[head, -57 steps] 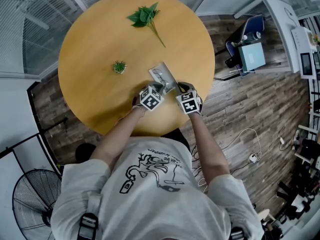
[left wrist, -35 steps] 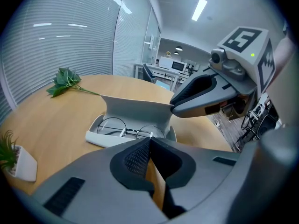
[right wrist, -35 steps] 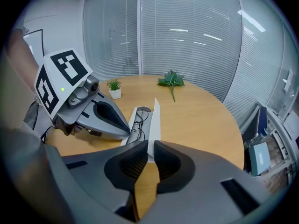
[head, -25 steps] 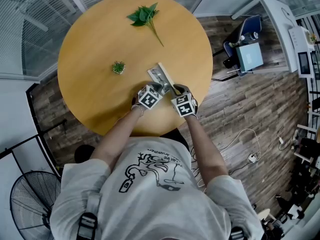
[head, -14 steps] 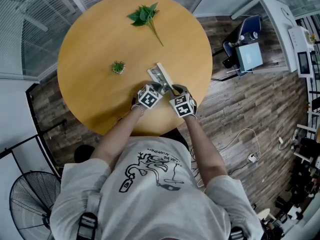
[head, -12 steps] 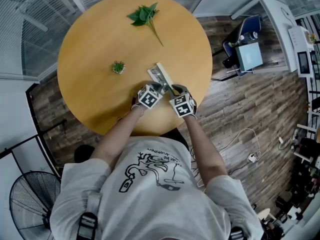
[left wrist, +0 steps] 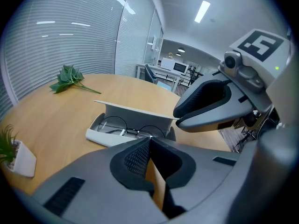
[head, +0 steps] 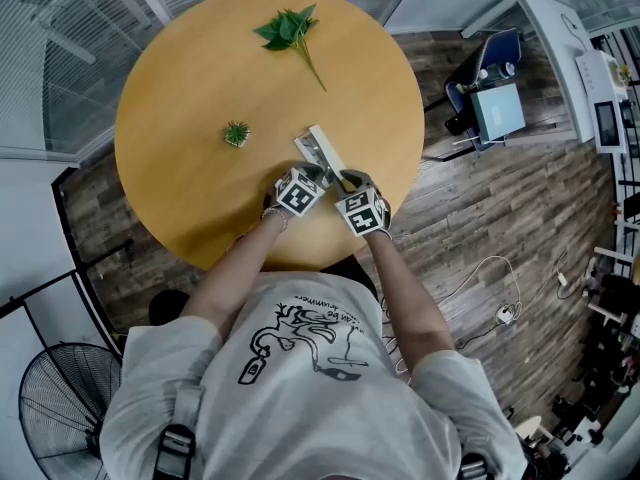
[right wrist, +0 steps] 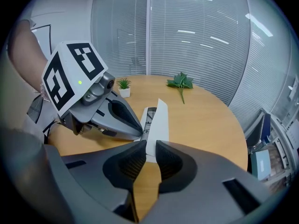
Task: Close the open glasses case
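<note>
The white glasses case lies on the round wooden table with round wire glasses in its tray. Its lid stands about upright. My right gripper is closed to a narrow gap with the near end of the lid between its fingertips. In the head view the right gripper is at the case's near right corner. My left gripper is shut and holds nothing, just short of the tray's near side. Its tips show beside the tray.
A small potted plant stands left of the case. A green leaf sprig lies at the table's far side. The table edge runs close behind both grippers, and a chair with a screen stands on the wood floor to the right.
The lid has swung up from lying back open to standing upright. My right gripper has moved left towards the case with it. The left gripper has barely moved.
</note>
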